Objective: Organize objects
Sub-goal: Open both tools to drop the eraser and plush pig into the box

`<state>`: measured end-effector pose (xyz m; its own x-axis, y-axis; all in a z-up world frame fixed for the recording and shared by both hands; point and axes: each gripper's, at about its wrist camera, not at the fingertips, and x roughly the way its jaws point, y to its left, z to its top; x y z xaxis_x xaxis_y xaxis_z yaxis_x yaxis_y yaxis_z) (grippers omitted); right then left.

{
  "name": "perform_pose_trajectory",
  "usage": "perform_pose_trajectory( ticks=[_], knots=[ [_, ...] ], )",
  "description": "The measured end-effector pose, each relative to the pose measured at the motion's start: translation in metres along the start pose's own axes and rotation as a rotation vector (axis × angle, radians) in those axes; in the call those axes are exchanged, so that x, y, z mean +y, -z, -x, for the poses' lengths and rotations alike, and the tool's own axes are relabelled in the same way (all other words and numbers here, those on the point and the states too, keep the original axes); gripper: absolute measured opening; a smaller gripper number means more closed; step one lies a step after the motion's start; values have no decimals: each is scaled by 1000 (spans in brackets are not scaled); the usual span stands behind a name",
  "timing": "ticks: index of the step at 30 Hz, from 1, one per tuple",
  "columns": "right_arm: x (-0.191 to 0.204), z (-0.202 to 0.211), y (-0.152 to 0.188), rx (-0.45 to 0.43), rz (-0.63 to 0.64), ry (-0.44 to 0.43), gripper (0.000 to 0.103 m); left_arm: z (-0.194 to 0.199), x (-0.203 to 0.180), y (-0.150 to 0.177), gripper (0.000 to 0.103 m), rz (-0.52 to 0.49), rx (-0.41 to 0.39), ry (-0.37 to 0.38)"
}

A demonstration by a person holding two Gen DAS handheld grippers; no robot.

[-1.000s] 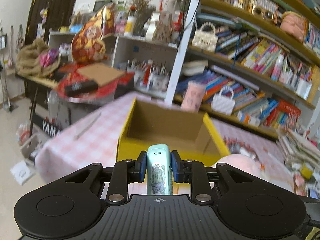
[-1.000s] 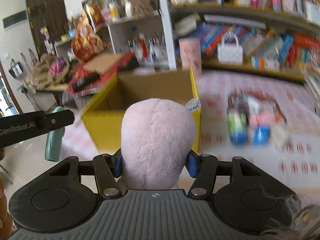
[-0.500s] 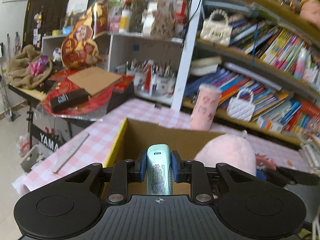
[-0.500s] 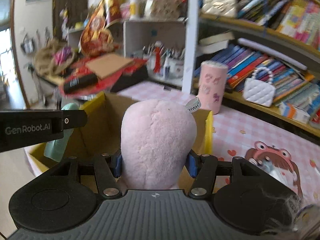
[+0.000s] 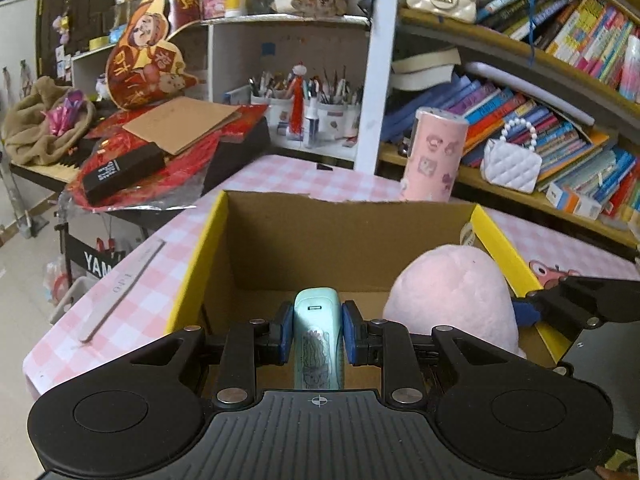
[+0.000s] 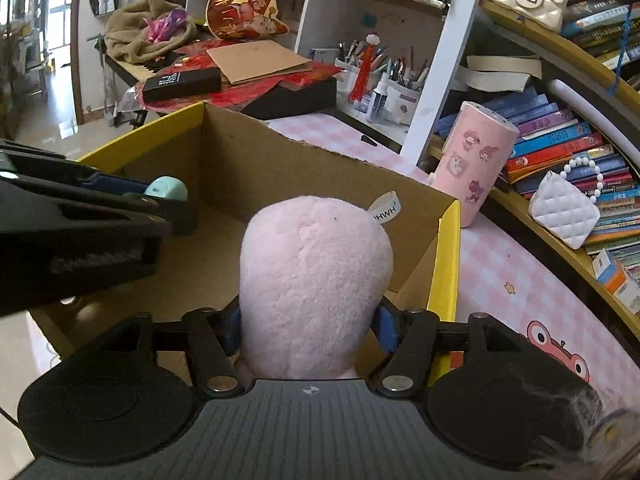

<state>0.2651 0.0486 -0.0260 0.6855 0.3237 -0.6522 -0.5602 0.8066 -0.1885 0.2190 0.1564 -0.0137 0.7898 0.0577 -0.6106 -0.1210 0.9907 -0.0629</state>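
An open cardboard box with yellow outer walls stands on the pink checked table. My left gripper is shut on a mint-green device with a cactus drawing and holds it over the box's near left part. My right gripper holds a pink plush toy with a white tag inside the box's right side. Its jaws are opening, and the blue pads still touch the plush. The plush also shows in the left wrist view, and the mint device in the right wrist view.
A pink sticker-covered cylinder stands just behind the box. A long grey file lies on the table's left edge. Crowded bookshelves with a white quilted purse rise behind. A keyboard stand piled with red paper and a black box sits left.
Both grippers have moved forward and down to the box, and their loads now hang inside it. The right gripper's pads stand slightly wider around the plush.
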Motion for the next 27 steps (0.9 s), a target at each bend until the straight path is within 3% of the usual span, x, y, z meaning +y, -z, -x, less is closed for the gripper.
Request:
perform_pose_trajectory(
  ticks=[3,6,13,18,22,27],
  knots=[
    [-2,3,-1,-18,-37,-2,63,2,-3,1,27,-11,-4,-10],
    [-8,14,-3,-62,-105,3,64,14,-1,-3,42,-11,-31,2],
    [-12,72,-10,-215,-192,59,64,78,8,-15,60,20,-193,23],
    [-2,126,3,-289,-248,100,64,127,15,-6,74,22,-282,44],
    [17,157,25,-283,-272,118,64,153,22,14,79,26,-294,52],
    [47,180,61,-197,-322,143,63,177,32,52,82,40,-237,68]
  ],
)
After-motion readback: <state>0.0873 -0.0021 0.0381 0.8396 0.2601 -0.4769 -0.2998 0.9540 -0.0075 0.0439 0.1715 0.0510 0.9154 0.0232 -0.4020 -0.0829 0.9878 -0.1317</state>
